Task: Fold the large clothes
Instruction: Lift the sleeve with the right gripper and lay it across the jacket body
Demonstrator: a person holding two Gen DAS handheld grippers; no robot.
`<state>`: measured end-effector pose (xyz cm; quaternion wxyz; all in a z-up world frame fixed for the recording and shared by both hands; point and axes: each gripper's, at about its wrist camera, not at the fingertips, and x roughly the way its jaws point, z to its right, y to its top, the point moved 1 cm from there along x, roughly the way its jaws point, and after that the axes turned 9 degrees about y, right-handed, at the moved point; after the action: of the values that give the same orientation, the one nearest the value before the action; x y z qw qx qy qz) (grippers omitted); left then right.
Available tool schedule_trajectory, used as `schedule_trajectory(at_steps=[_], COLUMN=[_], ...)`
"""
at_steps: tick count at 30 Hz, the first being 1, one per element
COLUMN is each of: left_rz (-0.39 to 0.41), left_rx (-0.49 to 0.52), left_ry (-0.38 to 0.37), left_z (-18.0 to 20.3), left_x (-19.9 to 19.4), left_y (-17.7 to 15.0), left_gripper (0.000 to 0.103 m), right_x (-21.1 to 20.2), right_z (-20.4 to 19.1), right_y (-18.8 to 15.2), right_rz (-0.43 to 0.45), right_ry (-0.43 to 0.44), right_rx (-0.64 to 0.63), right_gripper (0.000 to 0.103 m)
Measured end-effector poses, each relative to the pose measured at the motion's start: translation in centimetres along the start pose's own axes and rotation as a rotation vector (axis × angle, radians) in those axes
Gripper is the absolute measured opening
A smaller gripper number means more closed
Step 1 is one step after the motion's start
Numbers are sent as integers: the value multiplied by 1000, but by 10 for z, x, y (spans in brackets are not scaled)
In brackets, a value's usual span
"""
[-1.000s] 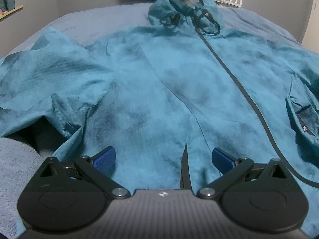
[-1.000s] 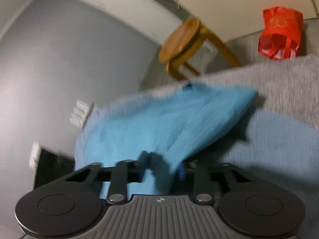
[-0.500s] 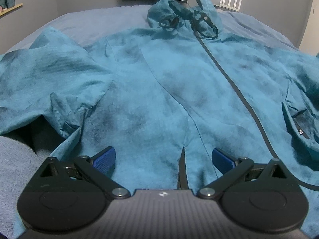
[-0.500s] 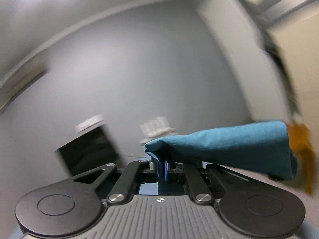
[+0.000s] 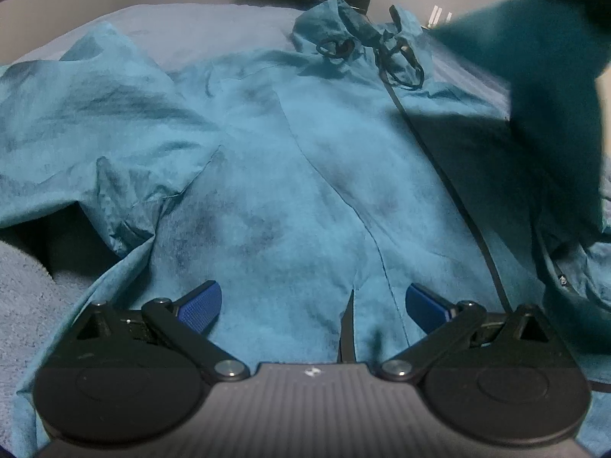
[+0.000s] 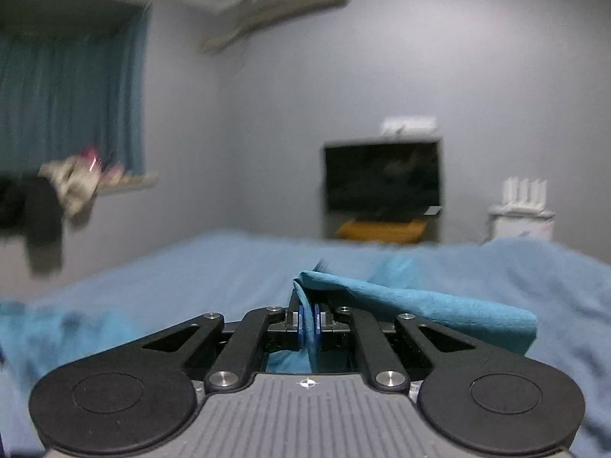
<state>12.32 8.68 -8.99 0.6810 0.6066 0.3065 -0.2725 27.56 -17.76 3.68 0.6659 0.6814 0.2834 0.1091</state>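
A large teal hooded jacket (image 5: 290,175) lies front up on the blue bed, zipper (image 5: 450,191) running down its middle, hood and drawcords (image 5: 366,45) at the far end. My left gripper (image 5: 311,303) is open and empty, low over the jacket's hem. My right gripper (image 6: 309,322) is shut on a fold of the jacket's sleeve (image 6: 420,305), held up above the bed. That lifted sleeve (image 5: 550,87) hangs blurred at the upper right of the left wrist view and shades the jacket's right side.
The blue bed cover (image 6: 191,267) stretches under the jacket. A dark TV (image 6: 382,179) and a white router (image 6: 523,198) stand against the far wall. A curtained window (image 6: 72,103) with clothes on its sill is at the left.
My right gripper has swung the held sleeve up and across, over the jacket's right side. It now shows in the left wrist view. The left gripper has stayed almost still and open.
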Motion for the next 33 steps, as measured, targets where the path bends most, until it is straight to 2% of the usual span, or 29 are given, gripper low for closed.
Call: schedule_trajectory(at_steps=[1,3,5,6,8,9,10,12,13,15,17,19,23,29,33], left_rz=[1,2,5,6,8,9,8,7,7,9,10,10,10,11,11], left_rx=[-1,-2,0,0,1,2,3,7,9,12,12,11,13,13,13], left_ry=[-3,-8,-11,-13,-16,-16,-16,-15,-15,-15,-14,-13,-12,-12,-13], left_z=[0,-2,-2,-3,-3,-2,-2,-2,-1,-1,-2,-1,-1,-1,-1], left_x=[0,0,-1,-2,-3,-2,-3,-3,-3,-4,-4,-4,-3,-3,-3], left_y=[0,-1,-1,-1,-1,-1,-1,-1,-1,-1,-1,-1,-1,-1,-1], left_gripper=[103,103,103,103,103,103,103,103,103,103,103,103,103,103,103], right_x=[9,29,43,46,44,44,45,47,48,44,45,30,7,-11,-15], right_z=[-24,-38,-71,-71,-65,-65,-51,-43,-39,-27,-18,-6,15,35,48], right_y=[-13,-43,-73,-87,-111,-122,-130,-140,-144,-142,-139,-130,-120,-113,-108], right_rz=[-36,-114,-168,-193,-241,-268,-282,-293,-291,-268,-234,-191,-100,36,86], right_ry=[11,21,16,21,47,59,65,63,58,56,63,63,52,91,126], right_rx=[0,21,63,101,173,211,241,298,341,452,552,632,789,867,908], right_gripper=[6,7,10,12,26,41,52,57,62,65,67,70,72,72,80])
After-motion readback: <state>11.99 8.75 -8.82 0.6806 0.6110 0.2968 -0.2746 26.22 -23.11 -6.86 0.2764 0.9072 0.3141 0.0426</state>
